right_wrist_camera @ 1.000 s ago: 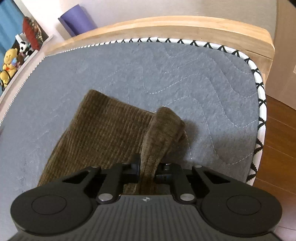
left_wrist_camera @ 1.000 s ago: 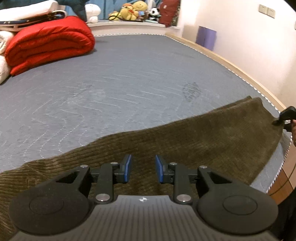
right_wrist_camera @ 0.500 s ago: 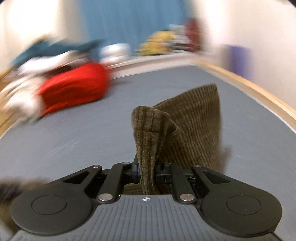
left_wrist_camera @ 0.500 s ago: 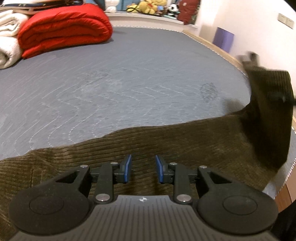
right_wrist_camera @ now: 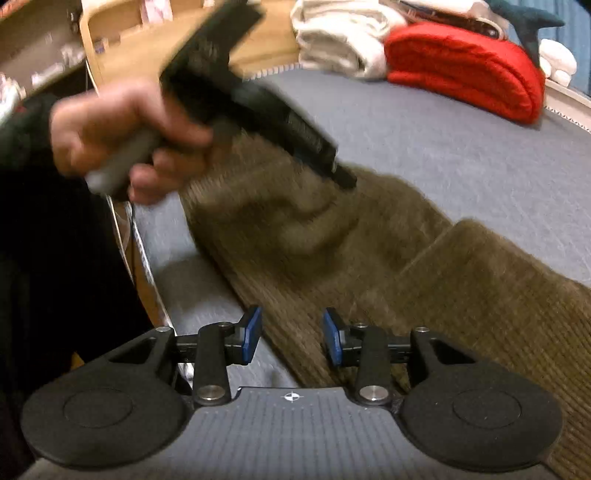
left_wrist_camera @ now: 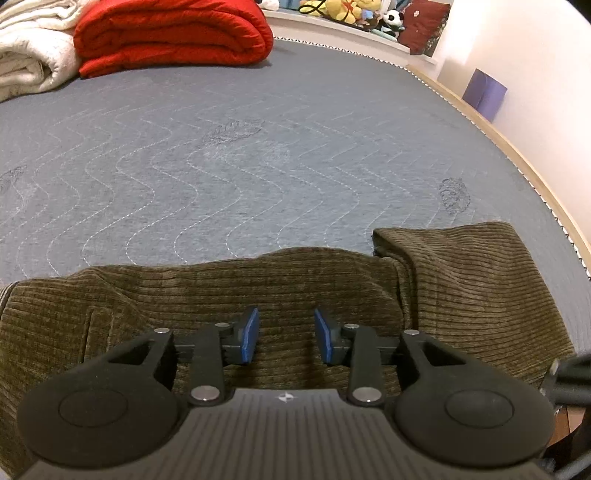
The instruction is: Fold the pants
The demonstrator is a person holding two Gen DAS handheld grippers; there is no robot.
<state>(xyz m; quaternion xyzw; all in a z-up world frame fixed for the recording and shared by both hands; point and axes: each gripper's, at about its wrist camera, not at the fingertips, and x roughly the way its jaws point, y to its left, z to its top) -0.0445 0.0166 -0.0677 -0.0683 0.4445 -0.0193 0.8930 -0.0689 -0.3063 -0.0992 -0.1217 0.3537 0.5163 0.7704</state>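
Note:
Olive-brown corduroy pants (left_wrist_camera: pixel 229 291) lie along the near edge of the grey quilted bed (left_wrist_camera: pixel 258 155). Their leg end is folded back over the rest on the right (left_wrist_camera: pixel 472 273). My left gripper (left_wrist_camera: pixel 284 338) is open and empty, low over the pants' middle. My right gripper (right_wrist_camera: pixel 291 338) is open and empty above the pants' near edge (right_wrist_camera: pixel 332 258). The folded layer shows at the right of the right wrist view (right_wrist_camera: pixel 480 266). The left gripper, held in a hand (right_wrist_camera: pixel 122 136), appears blurred there above the pants.
A red folded quilt (left_wrist_camera: pixel 173 35) and white blankets (left_wrist_camera: pixel 29 59) lie at the bed's far side. Plush toys (left_wrist_camera: pixel 343 11) sit on the ledge behind. A wooden bed frame (left_wrist_camera: pixel 524 155) and a purple box (left_wrist_camera: pixel 484 94) are on the right.
My right gripper carried the leg end up and over toward the left, let it go and is now open. The leg end now lies folded on the pants. My left gripper stayed open.

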